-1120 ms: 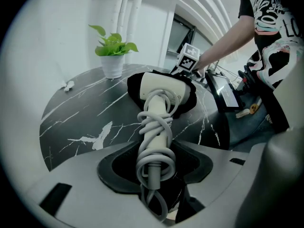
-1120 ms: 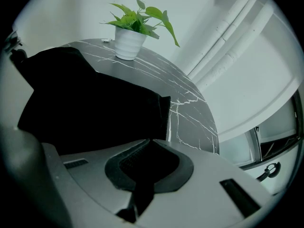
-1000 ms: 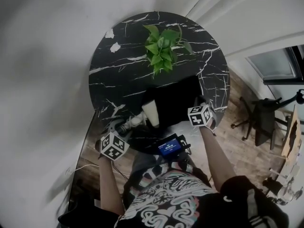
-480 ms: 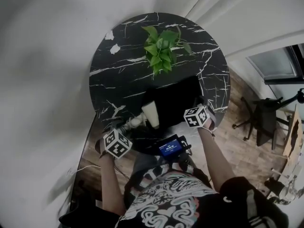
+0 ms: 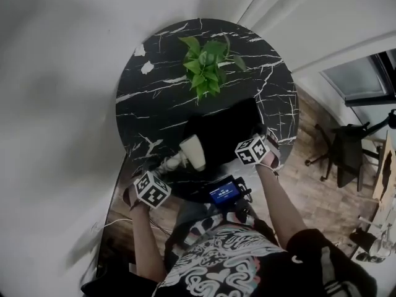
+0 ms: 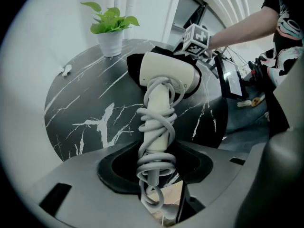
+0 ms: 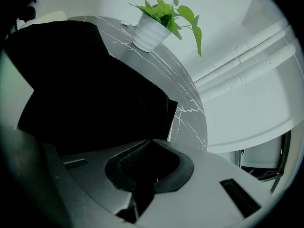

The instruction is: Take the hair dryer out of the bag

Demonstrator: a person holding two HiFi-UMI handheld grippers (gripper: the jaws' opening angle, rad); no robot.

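A white hair dryer (image 5: pixel 192 150) lies half out of a black bag (image 5: pixel 226 129) on the round black marble table (image 5: pixel 154 104). In the left gripper view its head (image 6: pixel 164 72) rests against the bag's mouth (image 6: pixel 135 63). Its handle, wound with grey cord (image 6: pixel 154 127), runs down between the jaws. My left gripper (image 5: pixel 162 167) (image 6: pixel 156 175) is shut on that handle at the table's near edge. My right gripper (image 5: pixel 260 135) (image 7: pixel 142 175) is shut on the bag's black fabric (image 7: pixel 85 84) at its right side.
A potted green plant (image 5: pixel 207 64) (image 7: pixel 159 18) stands behind the bag. Two small white scraps (image 5: pixel 147 67) lie at the far left of the table. A device with a lit blue screen (image 5: pixel 221 192) hangs at the person's waist. A chair (image 5: pixel 343 156) stands on the wooden floor to the right.
The left gripper has tilted a little with the hair dryer, whose head has shifted slightly left. The right gripper has rolled and shifted slightly left, keeping hold of the bag.
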